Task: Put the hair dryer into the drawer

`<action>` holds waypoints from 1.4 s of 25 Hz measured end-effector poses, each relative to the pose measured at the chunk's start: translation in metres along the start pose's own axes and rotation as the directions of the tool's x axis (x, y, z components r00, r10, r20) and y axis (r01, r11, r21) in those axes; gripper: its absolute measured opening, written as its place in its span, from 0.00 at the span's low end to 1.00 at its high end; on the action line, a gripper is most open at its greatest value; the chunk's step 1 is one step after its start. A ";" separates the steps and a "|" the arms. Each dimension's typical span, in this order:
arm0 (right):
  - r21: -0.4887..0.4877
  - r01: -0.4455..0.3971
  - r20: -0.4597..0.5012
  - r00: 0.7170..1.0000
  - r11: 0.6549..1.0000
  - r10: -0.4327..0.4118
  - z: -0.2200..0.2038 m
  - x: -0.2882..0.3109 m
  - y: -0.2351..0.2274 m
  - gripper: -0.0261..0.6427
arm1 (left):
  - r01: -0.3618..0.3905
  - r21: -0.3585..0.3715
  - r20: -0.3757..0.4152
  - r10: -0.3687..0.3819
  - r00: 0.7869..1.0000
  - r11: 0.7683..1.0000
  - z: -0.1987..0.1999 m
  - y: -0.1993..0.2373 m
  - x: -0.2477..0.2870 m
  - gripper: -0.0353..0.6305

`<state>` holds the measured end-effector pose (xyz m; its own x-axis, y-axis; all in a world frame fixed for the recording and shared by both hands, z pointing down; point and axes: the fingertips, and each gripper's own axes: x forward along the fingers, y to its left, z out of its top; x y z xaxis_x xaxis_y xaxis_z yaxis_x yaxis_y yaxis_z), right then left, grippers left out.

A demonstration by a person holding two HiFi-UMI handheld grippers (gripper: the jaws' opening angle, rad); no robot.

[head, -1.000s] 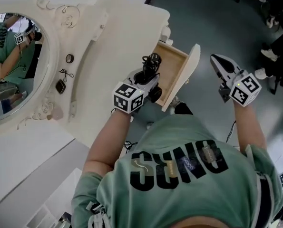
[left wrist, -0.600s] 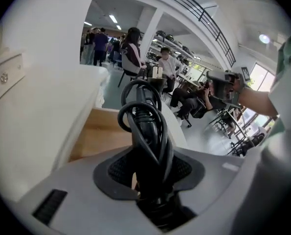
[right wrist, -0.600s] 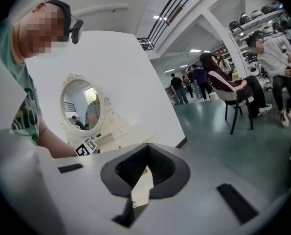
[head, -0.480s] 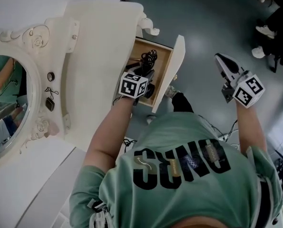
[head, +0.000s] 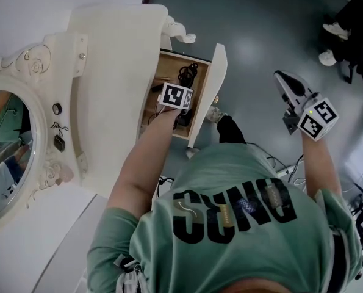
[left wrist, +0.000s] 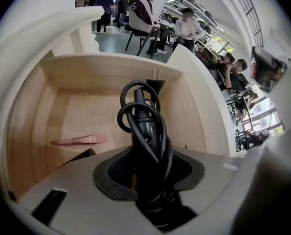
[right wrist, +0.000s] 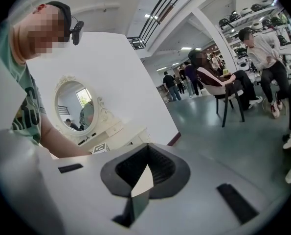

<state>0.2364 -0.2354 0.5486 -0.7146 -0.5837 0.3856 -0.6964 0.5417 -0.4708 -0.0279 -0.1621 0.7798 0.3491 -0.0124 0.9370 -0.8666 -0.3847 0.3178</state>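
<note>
The left gripper is pinching the hair dryer between its pads and pointing steeply down into the open drawer. The dryer is hanging straight ahead of the jaws over the wooden floor, though whether it is touching that floor I cannot tell. A slim pink item is lying on the floor off to this gripper's left. The black cord is looping loosely round the body, and the plug is sticking out at the end farthest from the jaws. The shell is probably behaving as hard, smooth plastic, stiff but inclined to slip and swing, with some weight sitting beyond the grip. The cord is likely acting springy and could be catching on the drawer wall. Gripping the narrow cord-wrapped section, as here, seems soundest. The right gripper is hovering well away from the drawer, its jaws pressed together on nothing.
</note>
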 end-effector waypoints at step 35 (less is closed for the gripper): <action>-0.216 -0.492 -0.108 0.871 0.844 0.480 0.091 0.128 0.209 0.02 | 0.003 -0.188 0.877 0.166 0.450 0.982 -0.018 -0.003 -0.338 0.38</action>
<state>0.0054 -0.2520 0.4269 -0.9634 -0.1831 0.1956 -0.2505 0.8744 -0.4155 -0.1497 -0.1399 0.4650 0.3261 -0.8791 0.3476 -0.9169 -0.2048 0.3425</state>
